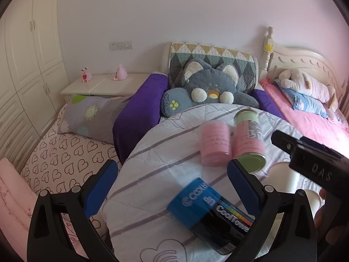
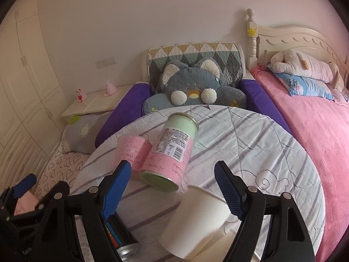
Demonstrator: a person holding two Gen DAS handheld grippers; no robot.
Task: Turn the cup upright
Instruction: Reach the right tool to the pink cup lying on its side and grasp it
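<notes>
A white paper cup lies on its side on the striped quilt, mouth toward the far side, base near the camera. My right gripper is open, its blue pads on either side of the cup's far end, apart from it. In the left wrist view the cup shows only partly behind the right gripper's body. My left gripper is open and empty above a blue and black can.
A pink and green can lies on its side beside a pink cup on the quilt. A grey cat plush sits behind. The blue and black can lies at lower left. A pink bed is at the right.
</notes>
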